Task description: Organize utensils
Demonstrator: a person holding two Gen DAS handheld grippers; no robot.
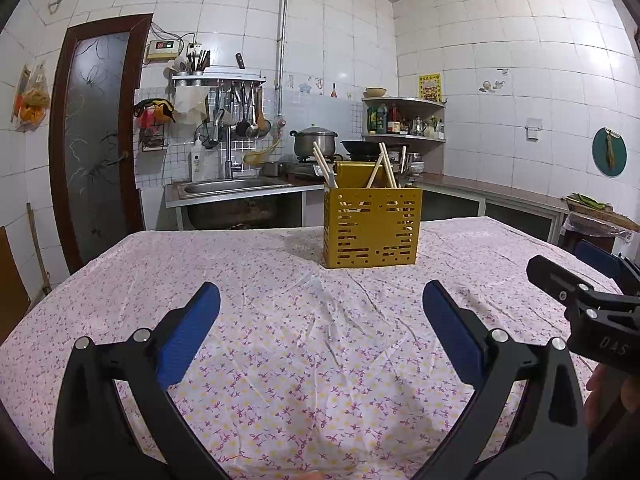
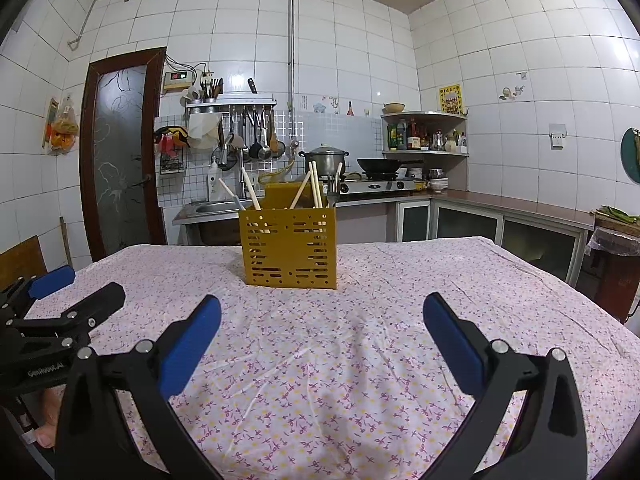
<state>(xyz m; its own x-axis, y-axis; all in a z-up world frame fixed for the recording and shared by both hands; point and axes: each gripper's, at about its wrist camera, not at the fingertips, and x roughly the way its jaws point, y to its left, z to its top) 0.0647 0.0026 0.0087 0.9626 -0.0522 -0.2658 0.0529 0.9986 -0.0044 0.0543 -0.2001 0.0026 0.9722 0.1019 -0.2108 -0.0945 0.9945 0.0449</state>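
A yellow perforated utensil holder [image 1: 372, 228] stands upright on the table, also in the right wrist view [image 2: 289, 246]. Several pale chopsticks [image 1: 378, 166] [image 2: 314, 186] lean inside it, and a fork [image 2: 333, 196] stands in its right side. My left gripper [image 1: 320, 300] is open and empty, hovering above the cloth in front of the holder. My right gripper [image 2: 322, 312] is open and empty too, beside the left one. Each gripper shows at the edge of the other's view [image 1: 580, 308] [image 2: 60, 304].
The table carries a pink flowered cloth [image 1: 304, 344] [image 2: 360, 340]. Behind it are a sink [image 1: 236, 186], a stove with a pot [image 1: 314, 142] and a wok [image 2: 378, 165], a corner shelf with bottles [image 2: 424, 136], and a door [image 1: 96, 140].
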